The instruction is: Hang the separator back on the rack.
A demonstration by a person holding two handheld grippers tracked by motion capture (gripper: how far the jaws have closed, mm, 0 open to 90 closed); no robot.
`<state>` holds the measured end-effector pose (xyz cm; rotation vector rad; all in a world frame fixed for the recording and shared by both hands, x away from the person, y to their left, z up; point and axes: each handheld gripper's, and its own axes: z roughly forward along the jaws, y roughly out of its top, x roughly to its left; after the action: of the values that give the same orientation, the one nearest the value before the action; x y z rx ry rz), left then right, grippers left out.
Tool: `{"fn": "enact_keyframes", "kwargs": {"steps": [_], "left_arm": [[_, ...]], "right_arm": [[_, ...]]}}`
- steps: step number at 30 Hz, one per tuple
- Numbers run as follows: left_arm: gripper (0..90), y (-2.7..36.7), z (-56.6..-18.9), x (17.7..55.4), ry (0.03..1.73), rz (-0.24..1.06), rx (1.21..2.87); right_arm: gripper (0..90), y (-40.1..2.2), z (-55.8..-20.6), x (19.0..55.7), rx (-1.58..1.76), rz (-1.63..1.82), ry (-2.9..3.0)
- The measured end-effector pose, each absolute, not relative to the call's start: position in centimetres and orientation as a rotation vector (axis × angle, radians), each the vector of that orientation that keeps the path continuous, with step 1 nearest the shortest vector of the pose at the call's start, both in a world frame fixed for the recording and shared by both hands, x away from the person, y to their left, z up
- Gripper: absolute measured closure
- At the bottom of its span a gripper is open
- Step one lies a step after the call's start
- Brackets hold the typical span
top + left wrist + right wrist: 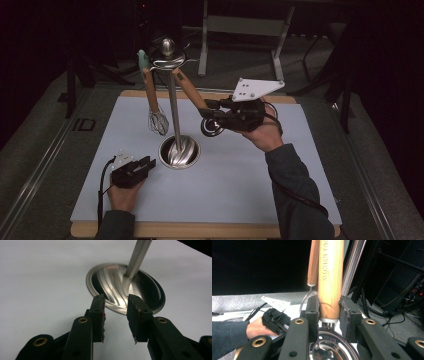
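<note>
The bench (240,200) is lying wide and pale under everything, with a wooden edge showing along its near and far sides. Lots of bare room is lying open on its right half and along the near edge. The dark floor is sitting all around it.

A tall metal stand (173,107) is rising from a round shiny base (179,151) near the middle of the bench. At the top of the stand, two tools are hanging by their wooden handles. On the left, a whisk (157,122) is hanging down, close to the pole, with its wire end just above the bench.

On the right, a ladle (192,95) is leaning out from the top of the stand, its round shiny bowl (212,127) low and to the right of the base. The right claw (209,111) is pinching the ladle's wooden handle near its lower end; in the right gripper view the handle (331,285) is sitting tight between the two black pads.

The left claw (150,164) is resting low on the near left of the bench, just left of the round base. Its jaws are spread apart and nothing is between them. In the left gripper view they are pointing at the rim of the base (100,293), close to it but not touching.
</note>
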<state>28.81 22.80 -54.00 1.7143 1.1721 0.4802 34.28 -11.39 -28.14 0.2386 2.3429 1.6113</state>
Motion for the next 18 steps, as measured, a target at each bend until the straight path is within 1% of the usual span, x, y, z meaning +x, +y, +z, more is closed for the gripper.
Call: {"fn": "enact_keyframes", "kwargs": {"steps": [18], "left_arm": [[67.7, 22.8, -54.0, 28.8, 1.171, 0.479, 1.714]], "right_arm": [[71.0, -11.04, -28.39, 34.64, 0.258, 1.603, 2.349]]}}
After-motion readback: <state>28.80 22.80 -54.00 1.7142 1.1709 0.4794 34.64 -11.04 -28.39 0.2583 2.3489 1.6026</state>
